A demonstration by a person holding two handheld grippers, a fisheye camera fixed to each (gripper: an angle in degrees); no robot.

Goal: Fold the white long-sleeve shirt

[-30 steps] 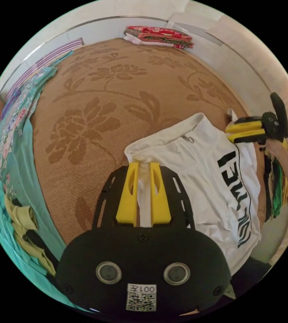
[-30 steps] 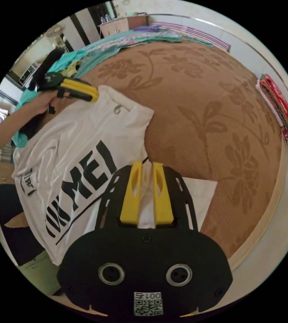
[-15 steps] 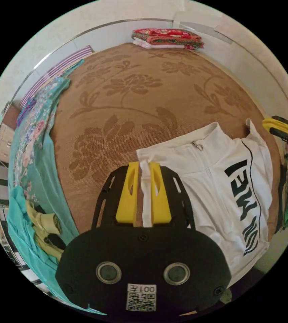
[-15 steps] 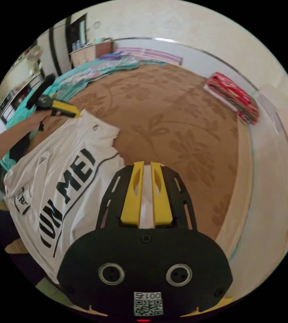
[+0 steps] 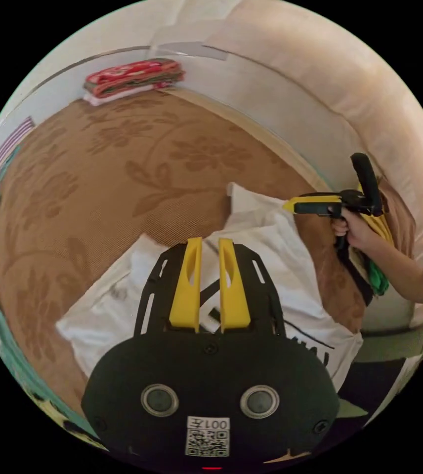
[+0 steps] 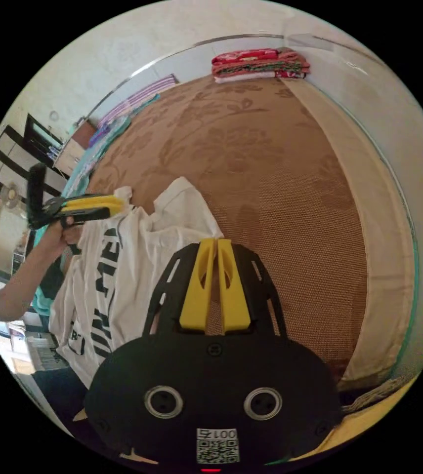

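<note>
We see the white long-sleeve shirt (image 5: 280,266) lying rumpled on the brown flower-patterned mat (image 5: 122,187) of a bed, near its edge, its black lettering (image 6: 104,276) visible in the right gripper view. In the left gripper view part of it is doubled over into a loose heap.

The left gripper (image 5: 210,247) hangs above the shirt; its yellow jaws stand a little apart with white cloth seen through the gap, and we cannot tell whether they pinch any of it. In the right gripper view this same tool (image 6: 117,205) sits at the shirt's upper edge, held in a hand (image 6: 65,232).

The right gripper (image 6: 216,244) has its jaws nearly together at the tips, by the shirt's edge; we cannot tell whether any cloth lies between them. In the left gripper view it (image 5: 290,205) touches the far side of the shirt.

A folded red patterned stack (image 6: 258,61) rests at the far end of the mat. Teal floral bedding (image 6: 100,148) lies along one side.
</note>
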